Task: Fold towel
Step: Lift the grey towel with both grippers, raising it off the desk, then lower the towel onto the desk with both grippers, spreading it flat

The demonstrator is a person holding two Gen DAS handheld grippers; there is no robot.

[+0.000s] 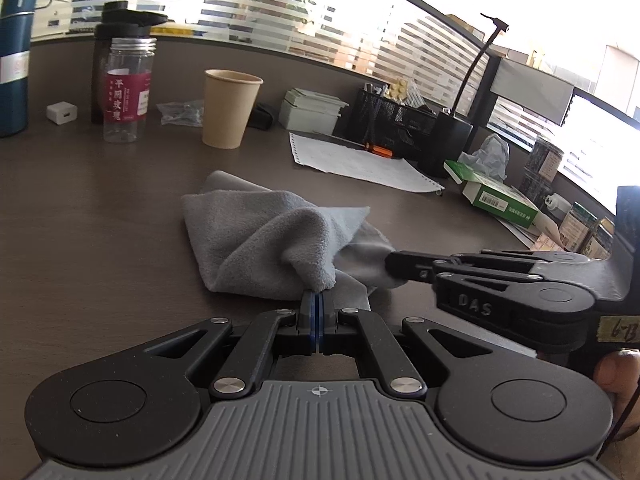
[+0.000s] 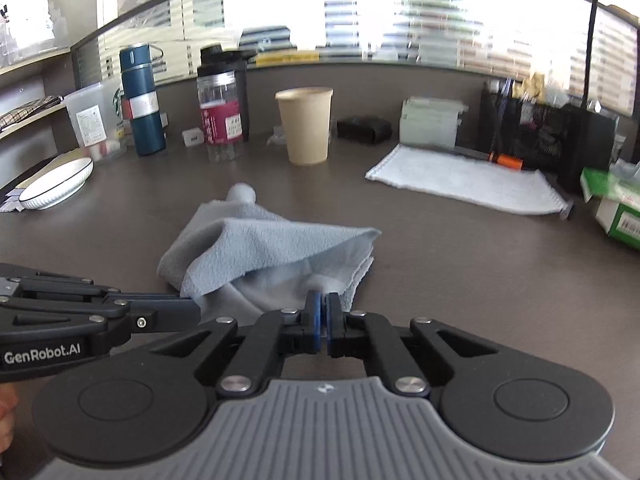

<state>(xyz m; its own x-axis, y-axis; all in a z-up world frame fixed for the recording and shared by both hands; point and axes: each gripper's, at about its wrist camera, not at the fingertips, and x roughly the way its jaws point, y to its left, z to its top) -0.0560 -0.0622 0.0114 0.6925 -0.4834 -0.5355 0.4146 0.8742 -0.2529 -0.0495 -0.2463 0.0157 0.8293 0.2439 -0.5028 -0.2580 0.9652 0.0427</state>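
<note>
The grey towel (image 1: 256, 236) lies rumpled in the middle of the dark surface (image 1: 100, 240), in front of a paper cup (image 1: 230, 108). The left claw (image 1: 318, 300) is closed tight, pinching a raised fold at the towel's near edge. The right claw (image 2: 322, 306) is closed too, its tips at the near edge of the cloth; whether it grips any, I cannot tell.

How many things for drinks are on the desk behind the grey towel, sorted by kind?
Bottles: 3, the blue flask, the clear bottle with the red label, the dark bottle behind it.
Cups: 2, the brown paper cup, the clear plastic cup.
Total: 5.
</note>
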